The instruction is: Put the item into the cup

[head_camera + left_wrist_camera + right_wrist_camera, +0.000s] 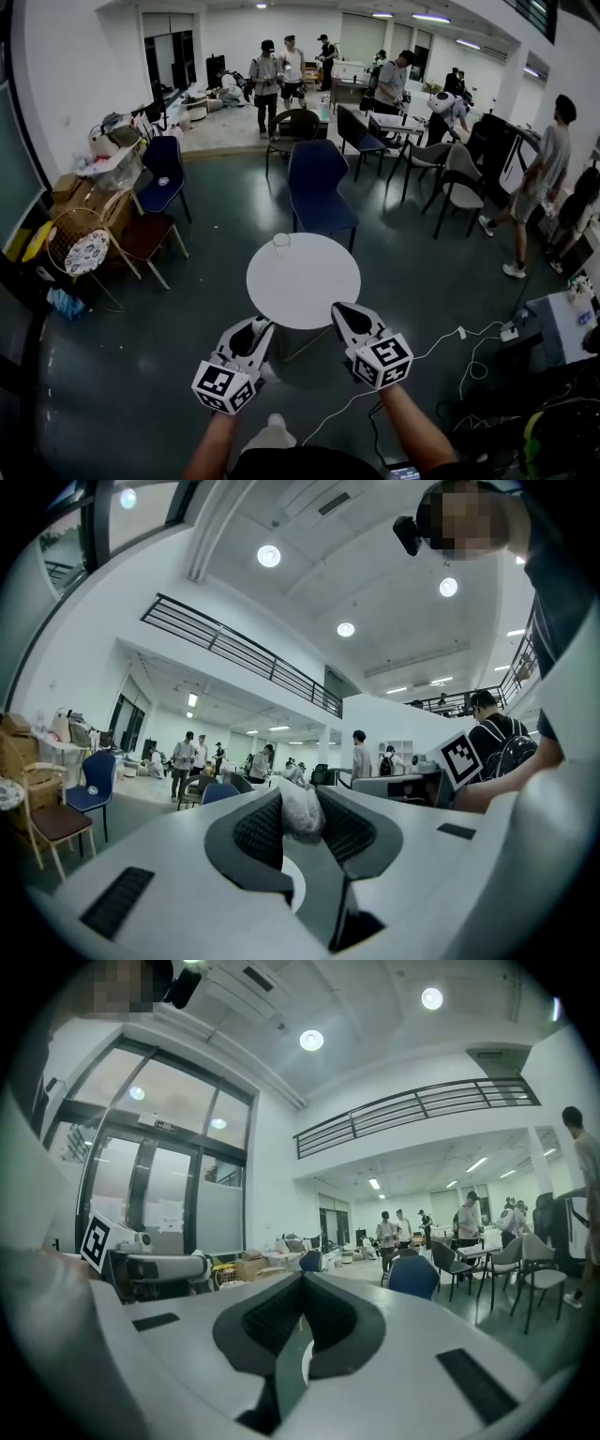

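**Left gripper carries the item, cup waits on the round table**

Person stands at the near side of a round white table [314, 286], one gripper in each hand, both held level just short of the table's near edge. The left gripper [260, 328] has its jaws clamped on the item [302, 816], a pale crumpled wad pinched between the ribbed pads and poking out past the tips. What it's made of I can't tell. The right gripper [345, 314] has its jaws together at the tips with nothing between them.

The cup [281, 246], clear and upright, sits on the table's far left part, close to the rim and well apart from both grippers. Nothing else is on the tabletop. A blue chair [321, 183] stands just beyond the table. More chairs and several people [278, 75] are farther back in the big hall.
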